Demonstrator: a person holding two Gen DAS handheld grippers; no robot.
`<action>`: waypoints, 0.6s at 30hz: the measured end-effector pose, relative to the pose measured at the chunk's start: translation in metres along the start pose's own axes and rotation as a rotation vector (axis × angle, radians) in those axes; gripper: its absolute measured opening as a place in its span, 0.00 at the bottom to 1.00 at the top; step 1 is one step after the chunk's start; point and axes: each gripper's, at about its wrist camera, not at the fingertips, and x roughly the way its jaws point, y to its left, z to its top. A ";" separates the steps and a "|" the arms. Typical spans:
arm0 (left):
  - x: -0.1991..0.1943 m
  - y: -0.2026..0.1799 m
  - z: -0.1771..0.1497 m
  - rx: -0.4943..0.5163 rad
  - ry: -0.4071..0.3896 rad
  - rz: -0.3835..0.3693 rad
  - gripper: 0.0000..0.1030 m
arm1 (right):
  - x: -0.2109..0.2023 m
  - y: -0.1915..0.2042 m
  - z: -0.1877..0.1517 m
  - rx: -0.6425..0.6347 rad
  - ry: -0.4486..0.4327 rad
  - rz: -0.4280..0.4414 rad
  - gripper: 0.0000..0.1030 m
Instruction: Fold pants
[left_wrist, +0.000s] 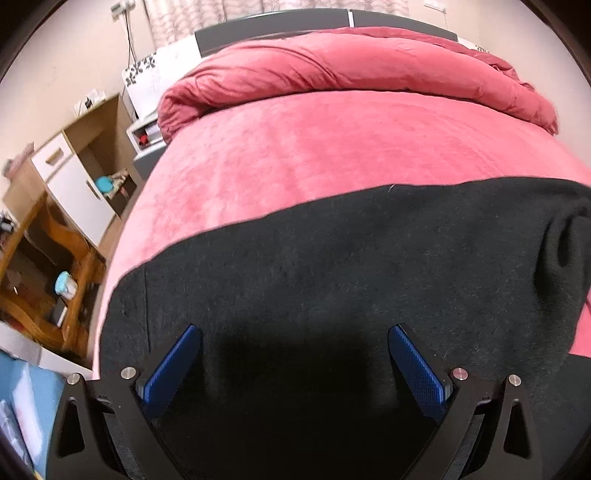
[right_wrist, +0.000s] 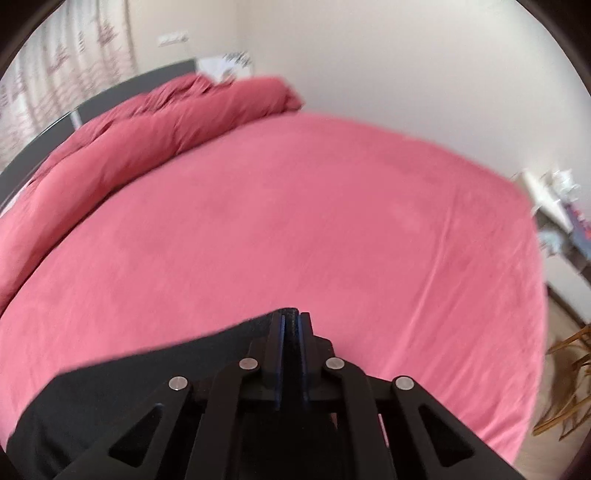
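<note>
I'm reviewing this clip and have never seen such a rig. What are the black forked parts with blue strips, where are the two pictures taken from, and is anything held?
There is no robot: a person holds a two-finger gripper in each hand, with a fisheye camera on each looking along its fingers. The left wrist view shows the left gripper open, blue pads apart, above black pants lying on a pink bed. The right wrist view shows the right gripper shut on an edge of the pants. A rolled red duvet lies at the bed's far end.
</note>
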 end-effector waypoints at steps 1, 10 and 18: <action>0.001 0.000 -0.003 0.007 -0.005 0.003 1.00 | 0.000 0.003 0.008 -0.004 -0.028 -0.030 0.02; 0.003 0.014 -0.003 0.010 -0.008 -0.055 1.00 | 0.067 0.009 -0.007 0.051 0.111 0.048 0.29; -0.007 0.107 0.020 -0.182 -0.062 0.068 1.00 | 0.022 -0.087 -0.087 0.207 0.237 0.419 0.32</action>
